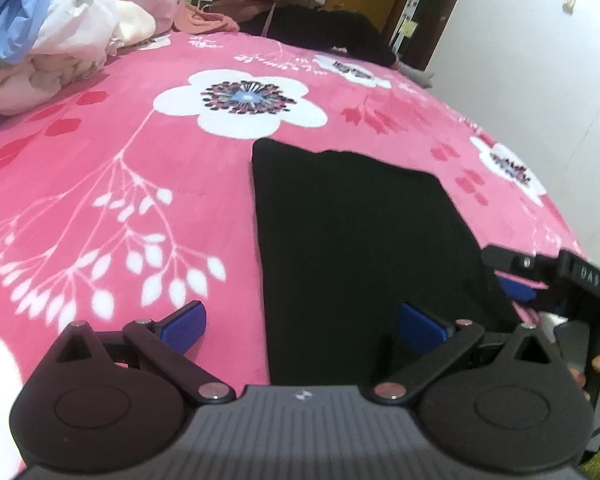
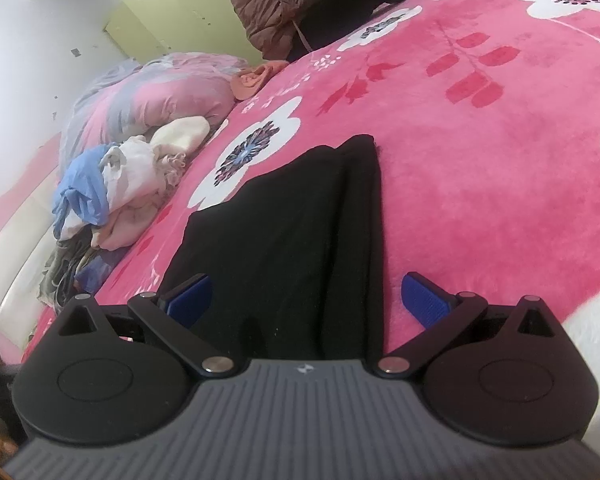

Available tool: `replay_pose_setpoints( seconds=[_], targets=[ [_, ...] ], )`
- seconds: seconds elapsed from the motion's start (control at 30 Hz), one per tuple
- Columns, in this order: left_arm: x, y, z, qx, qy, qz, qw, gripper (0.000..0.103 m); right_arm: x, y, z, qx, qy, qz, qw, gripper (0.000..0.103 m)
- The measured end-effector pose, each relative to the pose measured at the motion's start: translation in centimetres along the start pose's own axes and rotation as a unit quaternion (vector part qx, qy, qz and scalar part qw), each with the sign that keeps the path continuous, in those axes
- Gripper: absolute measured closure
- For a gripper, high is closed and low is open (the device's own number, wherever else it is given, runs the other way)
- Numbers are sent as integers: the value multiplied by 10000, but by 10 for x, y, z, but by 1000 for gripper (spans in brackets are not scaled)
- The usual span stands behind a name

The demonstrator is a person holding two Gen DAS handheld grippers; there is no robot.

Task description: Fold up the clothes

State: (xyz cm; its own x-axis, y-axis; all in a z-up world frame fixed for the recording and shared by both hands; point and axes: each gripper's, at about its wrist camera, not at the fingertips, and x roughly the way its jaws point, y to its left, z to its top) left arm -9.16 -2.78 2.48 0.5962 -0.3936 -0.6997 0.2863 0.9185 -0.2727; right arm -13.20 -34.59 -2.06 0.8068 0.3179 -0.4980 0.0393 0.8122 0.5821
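Both claws stand wide and hold nothing. My left claw [image 1: 302, 326] straddles the near left edge of the black garment [image 1: 364, 240], one pad over the pink bedspread [image 1: 120, 200], the other over the cloth. My right claw [image 2: 306, 300] sits over the near end of the same garment [image 2: 300, 220], which lies flat on the bed as a long strip, already folded lengthwise, with a layered ridge along its right side in the right wrist view.

I judge the next fold is end to end. The risk is in the pinch: the cloth is doubled, and a shallow bite could take only the top layer, so the strip peels open as I lift. The plush spread could also get caught between the pads with the cloth. The two claws are close together at this end, the right one just beside mine in the left view, so they may knock each other. Uneven lift would skew the fold.

No containers are in view; the clothes pile [image 1: 48, 32] lies loose near the pillow [image 2: 168, 96].
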Motion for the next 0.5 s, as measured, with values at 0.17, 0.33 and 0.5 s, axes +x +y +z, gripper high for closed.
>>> replay_pose_setpoints(
  seconds=[0.17,0.33,0.5],
  targets=[
    [9,5,4,-7,-71,-162,9998,1,-1,-1,-1,-26,7,51,10000,1],
    [18,14,4,-20,-107,-335,9994,7,0,0,0,-85,69,74,9999,1],
    [27,30,11,-124,-217,-617,9978,30,1,-6,11,-55,331,310,9990,1]
  ],
)
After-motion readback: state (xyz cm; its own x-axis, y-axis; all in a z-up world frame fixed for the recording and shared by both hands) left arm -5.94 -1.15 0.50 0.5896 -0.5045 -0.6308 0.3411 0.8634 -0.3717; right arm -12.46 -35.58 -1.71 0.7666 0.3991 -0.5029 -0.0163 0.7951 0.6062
